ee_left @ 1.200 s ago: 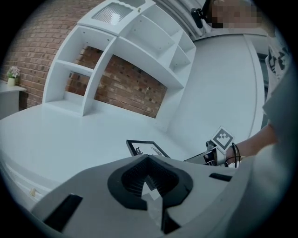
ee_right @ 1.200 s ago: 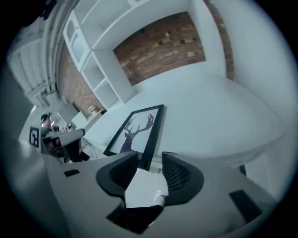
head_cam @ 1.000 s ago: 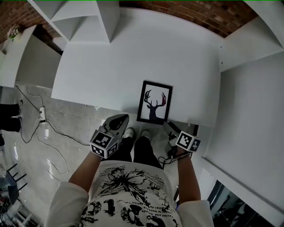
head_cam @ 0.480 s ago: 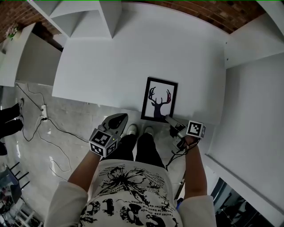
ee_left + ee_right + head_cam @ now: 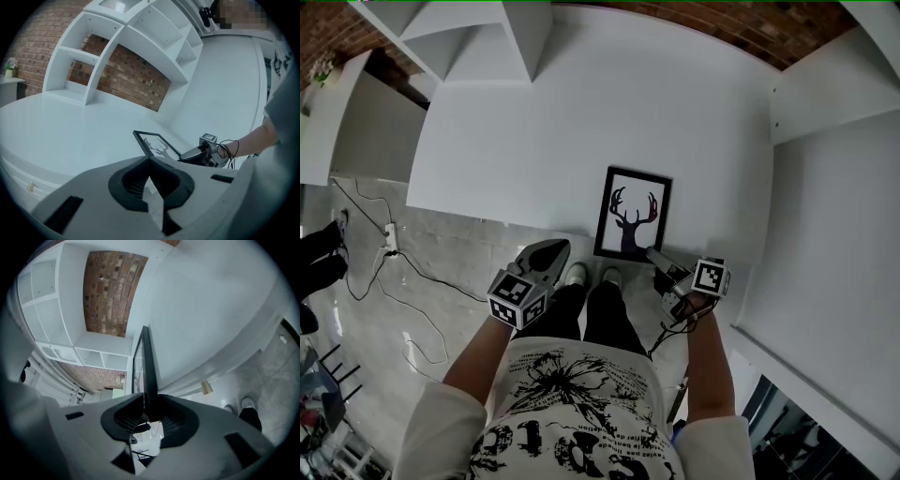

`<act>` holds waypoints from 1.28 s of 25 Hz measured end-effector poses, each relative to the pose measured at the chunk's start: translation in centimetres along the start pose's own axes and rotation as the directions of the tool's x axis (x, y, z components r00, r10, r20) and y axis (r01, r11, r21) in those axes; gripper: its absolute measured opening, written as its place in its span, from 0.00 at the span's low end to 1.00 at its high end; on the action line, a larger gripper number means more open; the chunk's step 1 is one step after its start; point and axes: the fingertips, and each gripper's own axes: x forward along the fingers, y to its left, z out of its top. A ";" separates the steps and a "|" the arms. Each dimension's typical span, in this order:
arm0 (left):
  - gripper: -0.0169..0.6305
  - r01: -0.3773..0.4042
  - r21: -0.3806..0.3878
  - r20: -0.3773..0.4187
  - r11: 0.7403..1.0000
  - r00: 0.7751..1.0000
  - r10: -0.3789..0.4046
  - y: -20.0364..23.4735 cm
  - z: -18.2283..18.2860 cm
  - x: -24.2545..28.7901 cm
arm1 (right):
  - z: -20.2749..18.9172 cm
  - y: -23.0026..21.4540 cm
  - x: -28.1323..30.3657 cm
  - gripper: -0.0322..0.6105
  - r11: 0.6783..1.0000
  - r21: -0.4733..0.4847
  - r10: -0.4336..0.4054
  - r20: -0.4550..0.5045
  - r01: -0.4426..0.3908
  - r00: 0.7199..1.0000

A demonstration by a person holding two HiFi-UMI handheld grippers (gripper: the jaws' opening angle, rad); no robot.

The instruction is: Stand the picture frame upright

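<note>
**Fig. Taking hold before the lift.** The picture frame (image 5: pixel 632 214) lies flat on the white table (image 5: pixel 581 112), deer print facing up. Its near short side is just ahead of the right gripper (image 5: pixel 654 255), close to the table's front edge. That gripper is turned on its side so that its jaws straddle the frame's thin black rim at the near corner. The jaws are closing with the rim already between them, though a firm pinch is not yet evident. A hold at this end would probably let the frame pivot up on its far side. The left gripper (image 5: pixel 551 249) has its jaws fully together on nothing. It hangs off the table, well to the left of the frame, apparently kept clear until the frame needs steadying.
</note>
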 end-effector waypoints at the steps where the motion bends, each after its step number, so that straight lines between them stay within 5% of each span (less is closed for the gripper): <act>1: 0.04 0.020 -0.019 0.016 1.000 1.000 -0.020 -0.3 0.2 0.1 | -0.1 0.1 -0.1 0.21 1.000 0.002 0.007 0.006 -0.007 1.000; 8: 0.04 0.091 -0.155 0.031 0.984 0.996 -0.087 -1.0 -0.9 1.4 | -2.0 0.2 -0.5 0.20 0.998 0.046 0.046 -0.014 -0.046 0.999; 11: 0.04 0.137 -0.257 0.044 0.957 0.991 -0.130 -1.4 -1.6 2.0 | -2.8 0.4 -1.0 0.19 0.997 0.038 0.066 -0.038 -0.065 0.997; 15: 0.04 0.190 -0.436 0.071 0.879 0.982 -0.177 -1.6 -2.8 2.8 | -3.7 0.1 -2.2 0.19 0.997 0.020 0.076 -0.073 -0.074 0.994; 20: 0.11 0.226 -0.535 0.050 0.814 0.970 -0.237 -2.4 -4.8 4.0 | -5.0 -0.2 -3.0 0.19 0.996 0.028 0.086 -0.113 -0.083 0.990; 22: 0.15 0.255 -0.585 0.053 0.770 0.959 -0.277 -2.5 -5.5 4.5 | -5.0 -0.3 -3.0 0.19 0.996 0.018 0.087 -0.115 -0.085 0.990; 27: 0.29 0.336 -0.773 0.178 0.537 0.929 -0.325 -2.9 -4.0 5.7 | -5.0 -0.7 -3.0 0.19 0.997 0.001 0.076 -0.132 -0.076 0.988; 32: 0.29 0.381 -0.771 0.173 0.511 0.897 -0.408 -4.2 -3.3 7.5 | -5.0 -1.1 -3.3 0.19 0.996 -0.030 0.077 -0.171 -0.083 0.982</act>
